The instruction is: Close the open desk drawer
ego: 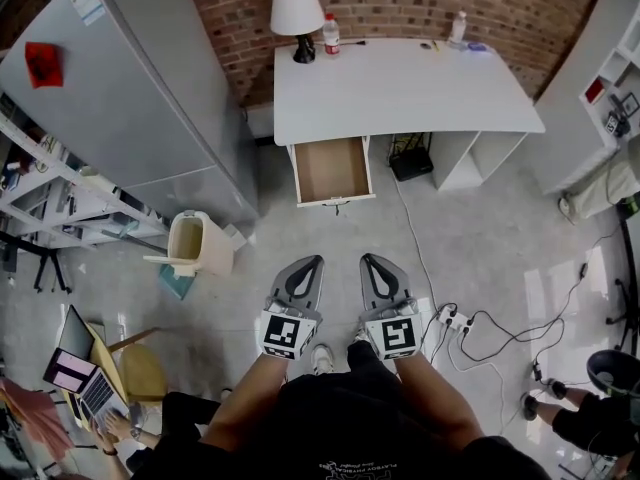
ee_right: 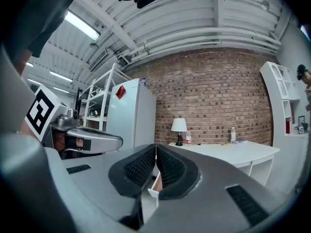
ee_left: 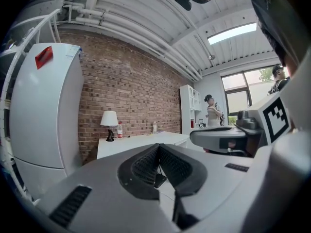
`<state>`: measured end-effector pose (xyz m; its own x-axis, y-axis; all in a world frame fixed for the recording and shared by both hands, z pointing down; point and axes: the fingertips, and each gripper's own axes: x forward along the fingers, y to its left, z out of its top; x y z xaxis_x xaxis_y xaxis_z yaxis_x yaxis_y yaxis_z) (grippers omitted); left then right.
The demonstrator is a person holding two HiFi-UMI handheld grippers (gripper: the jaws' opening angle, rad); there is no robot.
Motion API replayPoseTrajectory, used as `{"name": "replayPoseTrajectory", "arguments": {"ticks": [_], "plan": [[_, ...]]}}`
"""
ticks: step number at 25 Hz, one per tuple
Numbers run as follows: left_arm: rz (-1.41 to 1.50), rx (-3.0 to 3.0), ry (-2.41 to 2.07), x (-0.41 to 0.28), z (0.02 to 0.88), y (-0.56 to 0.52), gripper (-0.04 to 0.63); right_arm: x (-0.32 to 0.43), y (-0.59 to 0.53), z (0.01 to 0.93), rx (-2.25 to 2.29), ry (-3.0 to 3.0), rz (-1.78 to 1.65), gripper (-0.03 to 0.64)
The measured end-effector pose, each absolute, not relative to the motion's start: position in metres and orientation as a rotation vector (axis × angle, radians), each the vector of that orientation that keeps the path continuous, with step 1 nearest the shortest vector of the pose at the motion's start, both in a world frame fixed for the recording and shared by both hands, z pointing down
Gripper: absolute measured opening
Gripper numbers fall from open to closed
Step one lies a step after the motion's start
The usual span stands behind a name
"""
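Under the left end of the desk [ego: 400, 88], the drawer [ego: 333, 170] sticks out toward you, pulled wide open. You can see its brown bottom and its white front, with a small handle on the front edge.

On top of the desk, at the back left, stand a lamp [ego: 297, 18] and a bottle with a red label [ego: 331, 35]. A clear bottle [ego: 458, 28] stands at the back right. A black box [ego: 411, 163] sits on the floor under the desk, to the right of the drawer.

Your two grippers are down by your feet, well apart from the drawer, and both point toward it. Your left gripper [ego: 315, 260] has its jaws pressed together with nothing in them. Your right gripper [ego: 368, 258] is the same: jaws together, holding nothing. They sit side by side, close to each other.

A big grey fridge [ego: 130, 98] stands to the left of the desk. A cream bin [ego: 195, 243] is on the floor near it. White cables [ego: 480, 333] lie on the floor to your right. A person with a laptop [ego: 85, 383] sits at the lower left.
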<state>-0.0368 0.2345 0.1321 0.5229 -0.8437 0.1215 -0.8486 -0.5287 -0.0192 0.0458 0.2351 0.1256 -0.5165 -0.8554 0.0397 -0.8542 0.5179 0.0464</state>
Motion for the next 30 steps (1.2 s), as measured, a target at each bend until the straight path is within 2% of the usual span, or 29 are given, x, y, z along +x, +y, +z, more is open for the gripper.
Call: {"name": "replayPoseTrajectory", "arguments": {"ticks": [17,30], "plan": [[0.254,2.652,-1.572,0.017,0.153,0.147,0.008,0.099,0.142,0.143,1.432,-2.752,-0.006,0.029],[0.291,2.635,-1.546,0.007,0.18,0.111,0.008,0.084,0.104,0.17,1.402,-2.733,0.044,0.029]]}}
